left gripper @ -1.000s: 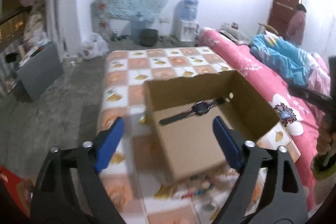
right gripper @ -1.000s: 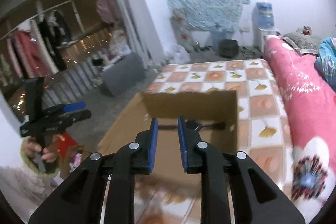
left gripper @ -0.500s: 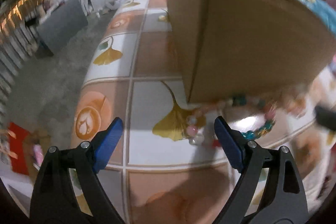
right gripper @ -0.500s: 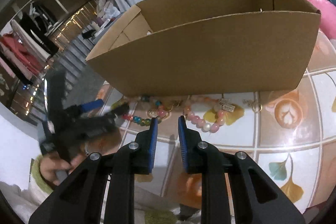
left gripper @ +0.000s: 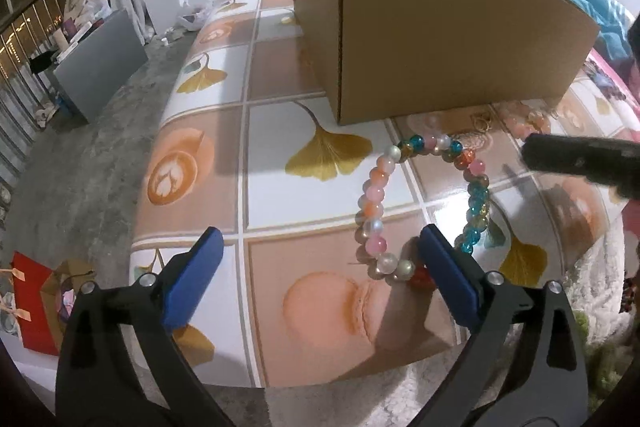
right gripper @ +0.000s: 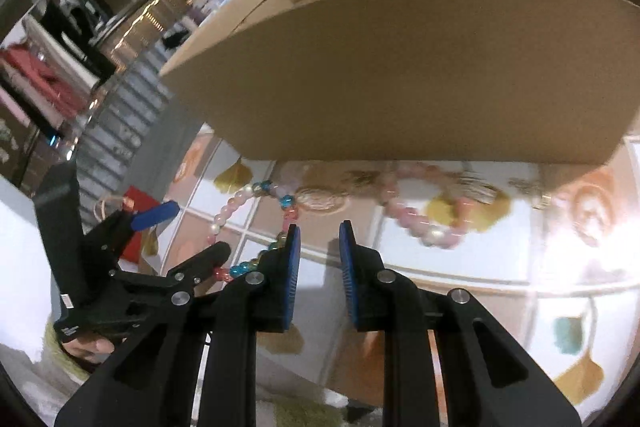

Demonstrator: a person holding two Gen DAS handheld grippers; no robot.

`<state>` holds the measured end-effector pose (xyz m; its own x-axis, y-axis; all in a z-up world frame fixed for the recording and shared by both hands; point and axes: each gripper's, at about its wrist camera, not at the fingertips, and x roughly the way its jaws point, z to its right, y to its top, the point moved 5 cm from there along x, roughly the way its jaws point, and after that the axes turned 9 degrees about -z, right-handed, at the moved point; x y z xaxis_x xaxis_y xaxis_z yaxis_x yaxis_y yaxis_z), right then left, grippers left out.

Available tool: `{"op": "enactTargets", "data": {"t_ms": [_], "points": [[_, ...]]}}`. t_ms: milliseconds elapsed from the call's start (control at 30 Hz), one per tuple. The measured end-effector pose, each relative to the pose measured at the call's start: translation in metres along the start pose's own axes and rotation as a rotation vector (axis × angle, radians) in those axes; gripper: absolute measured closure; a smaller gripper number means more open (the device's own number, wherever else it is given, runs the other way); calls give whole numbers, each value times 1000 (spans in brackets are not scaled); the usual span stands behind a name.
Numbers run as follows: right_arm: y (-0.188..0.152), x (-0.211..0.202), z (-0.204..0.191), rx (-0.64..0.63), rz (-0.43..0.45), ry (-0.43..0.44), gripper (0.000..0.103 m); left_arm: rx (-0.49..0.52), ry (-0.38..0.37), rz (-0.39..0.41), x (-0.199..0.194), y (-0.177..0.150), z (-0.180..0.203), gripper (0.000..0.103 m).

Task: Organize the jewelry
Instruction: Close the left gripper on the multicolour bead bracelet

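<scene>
A multicoloured bead bracelet (left gripper: 424, 203) lies on the tiled tablecloth in front of a cardboard box (left gripper: 432, 27). My left gripper (left gripper: 320, 247) is wide open just above the table, its right finger (left gripper: 448, 275) touching the bracelet's near edge. My right gripper (right gripper: 318, 239) has a narrow gap between its pads and holds nothing; it hovers low before the box (right gripper: 400, 67). The bracelet (right gripper: 240, 203) lies to its left, a pink bead bracelet (right gripper: 424, 223) to its right. Small gold pieces (right gripper: 480, 187) lie along the box's foot.
The table's front and left edges drop to a grey floor (left gripper: 80, 155). A red bag (left gripper: 32, 295) lies on the floor. A pink bed (left gripper: 608, 75) stands right of the table. The left gripper shows in the right wrist view (right gripper: 132, 267).
Both grippers have dropped from above the box to just over the table in front of it. The left gripper has closed in on the multicoloured bracelet. The right pads have parted slightly.
</scene>
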<state>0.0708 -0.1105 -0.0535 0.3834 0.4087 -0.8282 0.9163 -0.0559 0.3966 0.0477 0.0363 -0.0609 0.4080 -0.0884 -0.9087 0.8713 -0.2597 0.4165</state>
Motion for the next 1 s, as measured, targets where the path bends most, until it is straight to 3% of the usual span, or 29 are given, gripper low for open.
{"op": "enactTargets", "data": {"t_ms": [267, 467, 600, 667, 700, 800, 867, 1000], "points": [[11, 25, -22, -108, -22, -47, 83, -3, -22, -13, 6, 5, -11, 8], [12, 28, -34, -198, -12, -140, 83, 17, -21, 4, 5, 4, -9, 7], [9, 27, -37, -234, -13, -185, 92, 37, -20, 61, -5, 4, -7, 9], [9, 25, -34, -217, -18, -169, 93, 50, -64, 94, -12, 6, -4, 17], [8, 24, -33, -209, -20, -161, 93, 50, -77, 101, -13, 8, -3, 28], [6, 18, -26, -185, -23, -152, 93, 40, -127, 70, -8, 12, 0, 47], [4, 16, -23, -175, -24, -149, 93, 39, -153, 55, -3, 14, 3, 52], [2, 13, -17, -148, -20, -130, 93, 100, -85, 51, 3, 18, 15, 62]]}}
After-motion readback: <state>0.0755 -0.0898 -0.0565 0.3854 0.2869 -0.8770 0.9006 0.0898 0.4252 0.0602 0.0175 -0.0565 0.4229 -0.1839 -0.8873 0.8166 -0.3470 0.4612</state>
